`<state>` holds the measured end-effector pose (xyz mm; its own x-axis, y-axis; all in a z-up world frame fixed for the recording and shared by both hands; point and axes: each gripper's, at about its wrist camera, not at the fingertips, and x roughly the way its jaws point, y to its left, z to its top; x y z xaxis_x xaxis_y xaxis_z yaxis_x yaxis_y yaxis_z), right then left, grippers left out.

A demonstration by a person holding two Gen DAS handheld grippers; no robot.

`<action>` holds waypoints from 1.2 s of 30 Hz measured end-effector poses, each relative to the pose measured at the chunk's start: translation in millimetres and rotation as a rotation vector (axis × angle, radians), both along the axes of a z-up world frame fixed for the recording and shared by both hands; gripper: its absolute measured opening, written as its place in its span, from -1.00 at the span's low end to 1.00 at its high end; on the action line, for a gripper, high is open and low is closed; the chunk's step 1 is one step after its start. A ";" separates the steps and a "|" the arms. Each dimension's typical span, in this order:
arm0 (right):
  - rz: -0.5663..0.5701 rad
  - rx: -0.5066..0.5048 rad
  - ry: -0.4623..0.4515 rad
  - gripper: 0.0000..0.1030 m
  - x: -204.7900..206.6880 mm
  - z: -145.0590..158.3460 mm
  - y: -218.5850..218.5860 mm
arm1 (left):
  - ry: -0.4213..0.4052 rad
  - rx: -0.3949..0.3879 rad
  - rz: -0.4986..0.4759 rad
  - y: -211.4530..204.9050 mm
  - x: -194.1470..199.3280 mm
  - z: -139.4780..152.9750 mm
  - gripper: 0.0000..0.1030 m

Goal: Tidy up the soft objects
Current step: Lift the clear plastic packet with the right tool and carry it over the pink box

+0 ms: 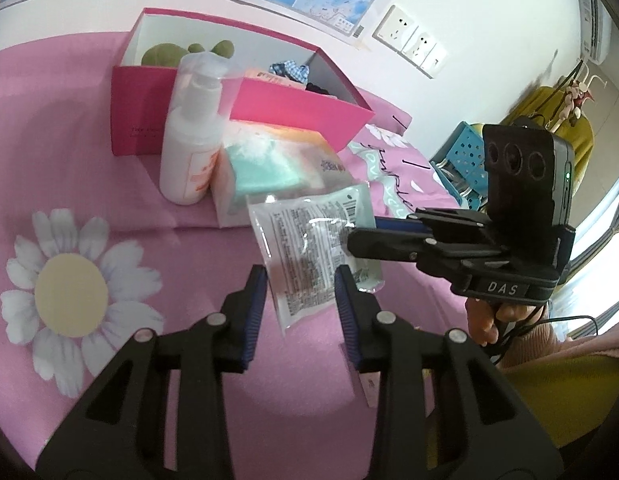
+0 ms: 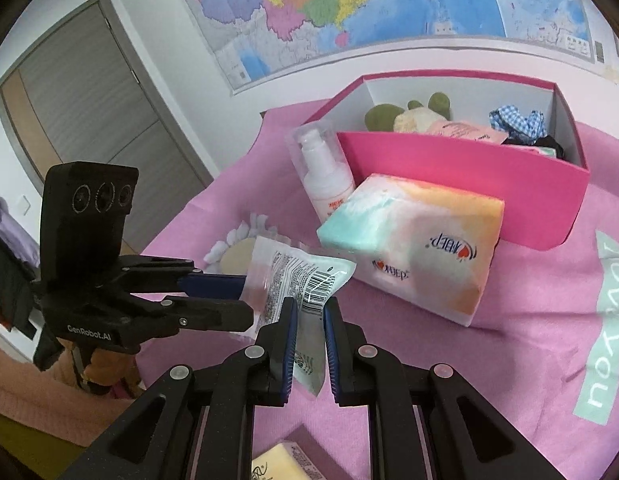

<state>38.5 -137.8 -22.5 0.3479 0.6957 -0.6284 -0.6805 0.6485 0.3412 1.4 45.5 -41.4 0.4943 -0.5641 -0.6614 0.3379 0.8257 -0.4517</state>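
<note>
A clear plastic packet [image 1: 305,240] [image 2: 293,272] with printed text and a barcode hangs a little above the pink cloth, held from both sides. My left gripper [image 1: 299,276] [image 2: 247,298] has its blue pads against the packet's near end, shut on it. My right gripper [image 1: 357,236] [image 2: 309,304] pinches the packet's other edge, jaws almost together. Behind the packet lie a soft tissue pack [image 1: 269,168] [image 2: 421,248] and an open pink box [image 1: 293,116] [image 2: 469,172]. The box holds a green plush toy [image 2: 381,114] and a checked cloth [image 2: 517,120].
A white pump bottle [image 1: 189,136] [image 2: 325,184] stands against the box's front wall. The pink cloth has a daisy print [image 1: 69,296]. A blue perforated basket [image 1: 465,160] sits off the far right. A yellow packet [image 2: 277,464] lies near the bottom edge. A hand [image 1: 485,320] holds the right gripper's handle.
</note>
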 end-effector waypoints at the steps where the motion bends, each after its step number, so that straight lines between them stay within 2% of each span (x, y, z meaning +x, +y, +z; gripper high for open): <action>1: 0.000 0.002 0.000 -0.75 0.6 0.4 -0.4 | -0.003 -0.001 -0.001 -1.0 -0.1 0.9 -0.28; 36: 0.000 0.037 -0.079 -0.75 0.9 31.2 -5.8 | -0.119 0.016 0.000 1.7 6.2 35.2 -0.28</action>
<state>39.4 -143.6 8.8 0.3951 0.7180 -0.5730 -0.7064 0.6362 0.3102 7.6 47.2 -6.2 0.5701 -0.5538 -0.6068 0.3880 0.8326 -0.3953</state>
